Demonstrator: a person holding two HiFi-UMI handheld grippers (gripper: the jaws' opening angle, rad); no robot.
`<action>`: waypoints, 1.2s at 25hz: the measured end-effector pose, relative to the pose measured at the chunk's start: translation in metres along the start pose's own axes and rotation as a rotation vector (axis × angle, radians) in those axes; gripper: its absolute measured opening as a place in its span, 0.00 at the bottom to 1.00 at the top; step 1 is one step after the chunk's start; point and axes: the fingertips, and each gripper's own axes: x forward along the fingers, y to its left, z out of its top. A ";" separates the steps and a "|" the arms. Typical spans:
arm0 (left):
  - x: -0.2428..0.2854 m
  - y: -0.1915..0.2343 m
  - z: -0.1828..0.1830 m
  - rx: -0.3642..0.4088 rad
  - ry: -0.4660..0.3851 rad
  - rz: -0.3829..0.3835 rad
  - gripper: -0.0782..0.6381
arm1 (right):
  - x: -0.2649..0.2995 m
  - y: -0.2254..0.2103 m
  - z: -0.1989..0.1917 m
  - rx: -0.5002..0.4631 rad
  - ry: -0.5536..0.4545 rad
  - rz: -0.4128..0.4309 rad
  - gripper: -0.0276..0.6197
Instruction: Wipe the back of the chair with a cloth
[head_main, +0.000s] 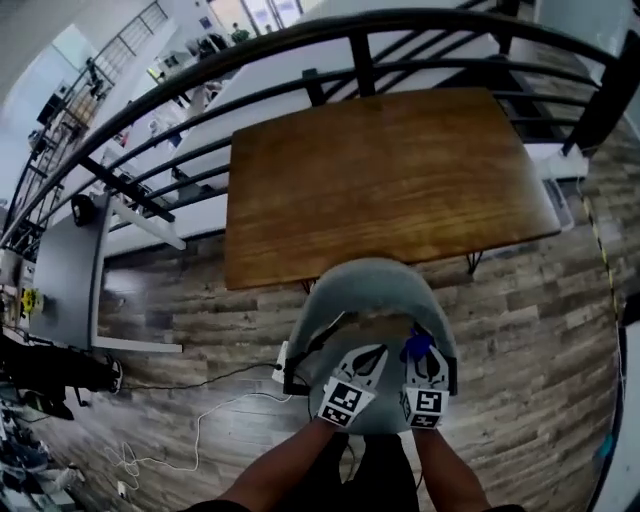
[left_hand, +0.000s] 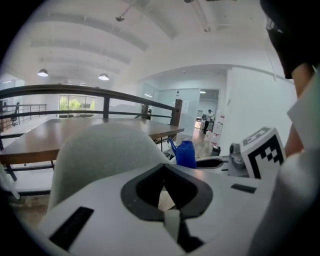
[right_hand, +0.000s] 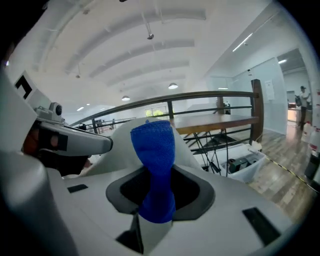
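The grey upholstered chair with the rounded back (head_main: 368, 285) stands tucked against the brown wooden worktop (head_main: 390, 180), and both grippers sit at the near side of its backrest. The right gripper (right_hand: 159, 172) is clenched on a blue knitted cloth (right_hand: 154, 150), which stands up out of the jaws in a narrow bunch. The left gripper (left_hand: 163, 169) has its jaws drawn together with nothing between them, just beside the chair's top edge.

To wipe well, the bunched cloth would best be laid flat against the fabric, so that a broad face rubs and not only its tip. The strokes should probably follow the curve of the backrest from 1 side to the other, overlapping, with light, even pressure. The empty left gripper could steady the top edge so that the chair does not slide or turn on the wood floor.

In the head view, the 2 grippers and the person's forearms cover most of the rear face of the backrest. I cannot tell whether the cloth touches the upholstery yet. The chair's legs are out of sight, and only a slice of the seat shows. The right side of the left gripper view is blocked by the other gripper's marker cube and by a pale sleeve.
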 end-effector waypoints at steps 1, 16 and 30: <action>-0.014 -0.001 0.008 -0.010 -0.007 0.011 0.12 | -0.007 0.010 0.011 -0.004 -0.005 0.023 0.22; -0.172 0.015 0.071 -0.074 -0.201 0.147 0.12 | -0.077 0.118 0.087 -0.171 -0.082 0.279 0.22; -0.305 -0.027 0.054 -0.198 -0.322 0.176 0.12 | -0.166 0.163 0.116 -0.168 -0.182 0.172 0.22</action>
